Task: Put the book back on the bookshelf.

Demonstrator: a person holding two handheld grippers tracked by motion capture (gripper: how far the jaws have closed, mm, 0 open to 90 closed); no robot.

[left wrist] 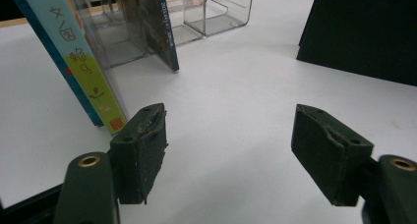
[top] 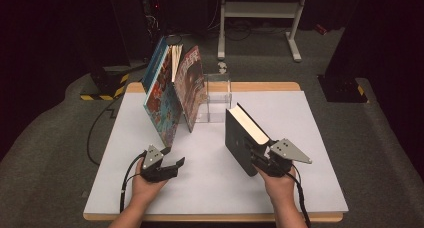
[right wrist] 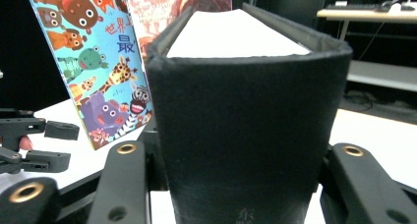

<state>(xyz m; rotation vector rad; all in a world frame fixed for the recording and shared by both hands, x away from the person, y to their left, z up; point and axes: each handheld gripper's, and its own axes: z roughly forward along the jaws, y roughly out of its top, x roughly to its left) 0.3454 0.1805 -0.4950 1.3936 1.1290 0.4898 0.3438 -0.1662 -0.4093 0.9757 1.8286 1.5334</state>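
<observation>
Two grippers: you hold one in each hand over the white table (top: 210,183)
Right gripper (top: 264,159): your jaws sit either side of the spine of the black book (top: 241,138), one at each cover; whether the pads press on it cannot be told
Black book: upright on its bottom edge, spine between your right jaws, page block facing away from them
Left gripper (top: 176,164): your jaws are spread wide with bare table between the pads (left wrist: 142,150)
Picture books (top: 167,90): leaning beyond your left jaws, ahead and to their left; the nearest spine stands just past the left pad, not touching it
Clear holder (top: 217,95): farther ahead of your left jaws, behind the leaning books
Gap: the black book stands ahead and to the right of your left jaws, well apart from them
</observation>
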